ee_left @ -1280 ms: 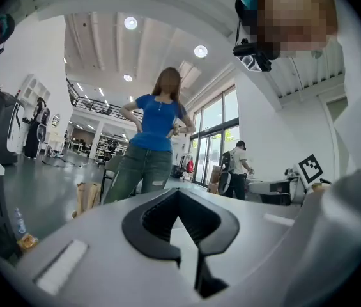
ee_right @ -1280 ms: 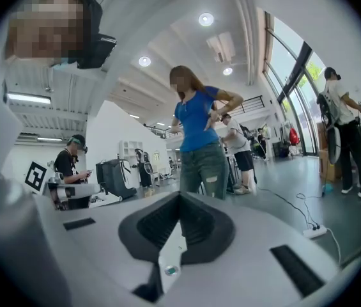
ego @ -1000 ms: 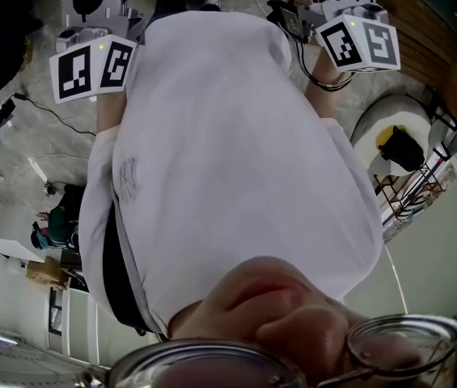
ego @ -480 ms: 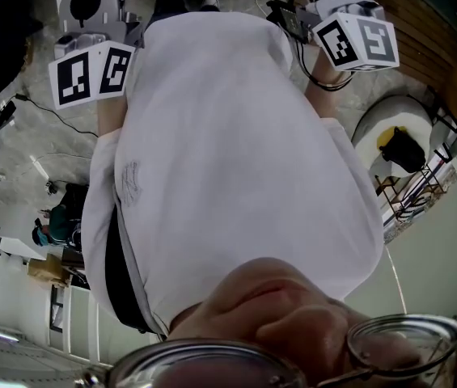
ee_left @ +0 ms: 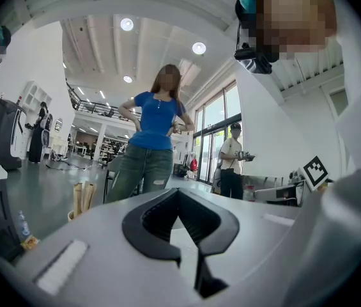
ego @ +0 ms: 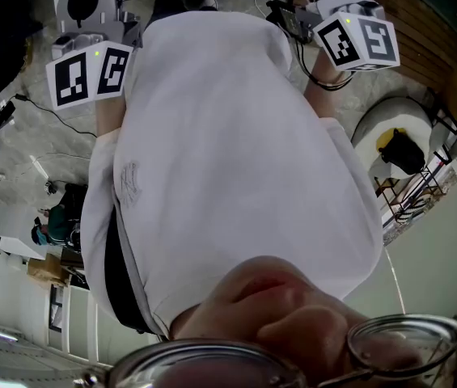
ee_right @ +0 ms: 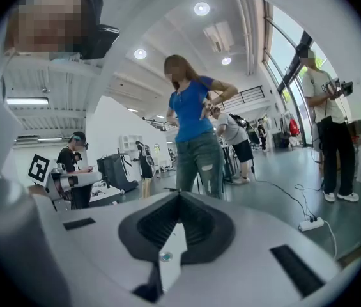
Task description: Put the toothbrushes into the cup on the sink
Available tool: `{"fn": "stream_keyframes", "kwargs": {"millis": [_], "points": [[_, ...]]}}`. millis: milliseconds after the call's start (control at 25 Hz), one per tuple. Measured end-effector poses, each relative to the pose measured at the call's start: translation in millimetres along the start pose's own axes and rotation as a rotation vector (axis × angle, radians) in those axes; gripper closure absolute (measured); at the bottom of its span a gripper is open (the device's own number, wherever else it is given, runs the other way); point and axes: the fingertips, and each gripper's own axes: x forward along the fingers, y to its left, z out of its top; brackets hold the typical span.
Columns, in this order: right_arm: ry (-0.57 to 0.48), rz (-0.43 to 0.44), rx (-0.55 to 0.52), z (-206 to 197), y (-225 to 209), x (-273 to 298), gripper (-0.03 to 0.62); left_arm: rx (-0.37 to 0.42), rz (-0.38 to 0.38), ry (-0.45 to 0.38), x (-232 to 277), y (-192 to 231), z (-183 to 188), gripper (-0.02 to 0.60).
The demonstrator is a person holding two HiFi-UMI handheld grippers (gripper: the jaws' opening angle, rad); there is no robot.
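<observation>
No toothbrush, cup or sink shows in any view. In the head view I look down a white shirt (ego: 228,160); the left gripper's marker cube (ego: 89,74) sits at the upper left and the right gripper's marker cube (ego: 357,43) at the upper right, with the jaws hidden. In the left gripper view my left gripper (ee_left: 179,190) points level into a large hall, its black pads meeting at the tip with nothing between them. In the right gripper view my right gripper (ee_right: 180,194) is likewise shut and empty.
A person in a blue top (ee_left: 151,139) stands ahead of the left gripper, and the same person in blue (ee_right: 193,126) is ahead of the right one. Other people stand around. A power strip (ee_right: 311,224) and cables lie on the floor. A white round stand (ego: 398,136) is at the right.
</observation>
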Motion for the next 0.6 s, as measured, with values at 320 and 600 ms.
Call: {"fn": "stream_keyframes", "kwargs": {"millis": [320, 600], "points": [[0.001, 0.0, 0.005, 0.3, -4.3, 0.9, 0.585, 0.001, -0.007, 0.008, 5.0, -3.7, -1.6, 0.574], [-0.003, 0.001, 0.011, 0.4, -4.5, -1.1, 0.585, 0.004, -0.008, 0.003, 4.5, -4.7, 0.3, 0.574]]}}
